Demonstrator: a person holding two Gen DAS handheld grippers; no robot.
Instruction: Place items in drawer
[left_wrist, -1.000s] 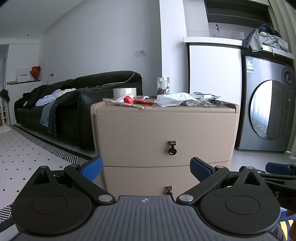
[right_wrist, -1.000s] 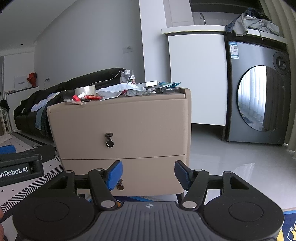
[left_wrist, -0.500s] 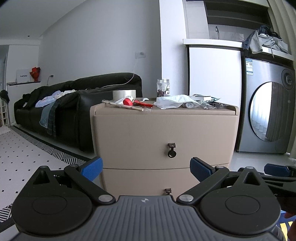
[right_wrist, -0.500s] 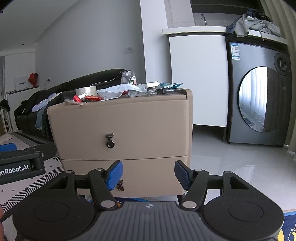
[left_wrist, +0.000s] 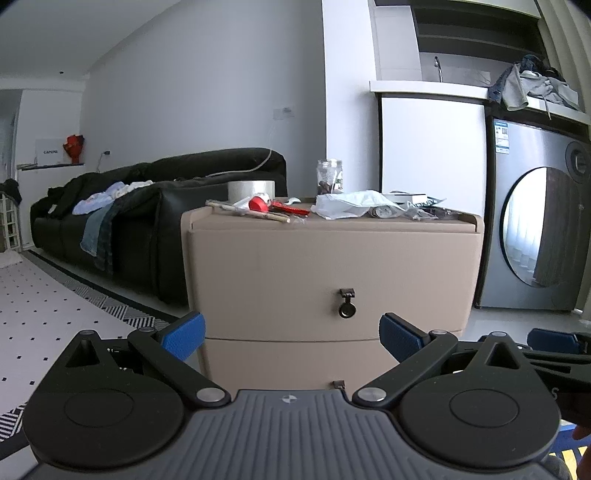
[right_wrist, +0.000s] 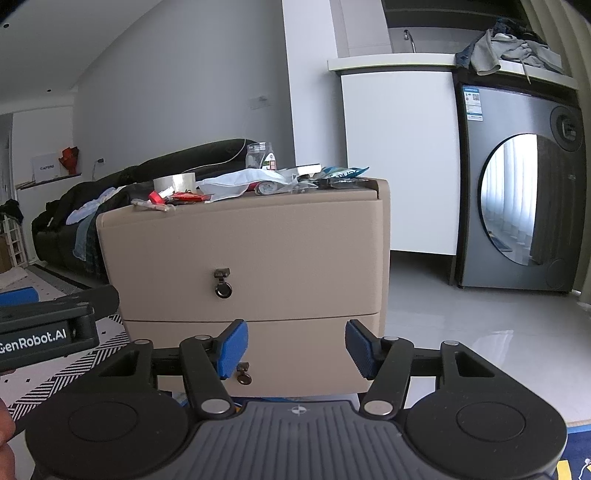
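Note:
A beige two-drawer cabinet (left_wrist: 288, 273) (right_wrist: 295, 243) stands ahead, both drawers shut. The upper drawer has a dark ring pull (left_wrist: 347, 308) (right_wrist: 223, 288); the lower pull (right_wrist: 243, 374) is partly hidden. On top lie a tape roll (left_wrist: 251, 190) (right_wrist: 174, 182), a red item (left_wrist: 258, 204), wooden sticks (left_wrist: 247, 211), a white plastic bag (left_wrist: 351, 205) (right_wrist: 236, 182), a glass jar (left_wrist: 330, 176) (right_wrist: 260, 157) and small packets (right_wrist: 341, 173). My left gripper (left_wrist: 291, 334) is open and empty, short of the cabinet front. My right gripper (right_wrist: 295, 349) is open and empty, level with the lower drawer.
A black sofa (left_wrist: 147, 206) with clothes on it runs along the left wall. A washing machine (left_wrist: 539, 229) (right_wrist: 524, 199) stands at the right beside a white counter unit (right_wrist: 399, 155). A patterned rug (left_wrist: 44, 295) covers the left floor; bare tiles (right_wrist: 480, 317) lie to the right.
Both grippers have dropped slightly, so the cabinet sits a little higher in each view. Both stay open and empty.

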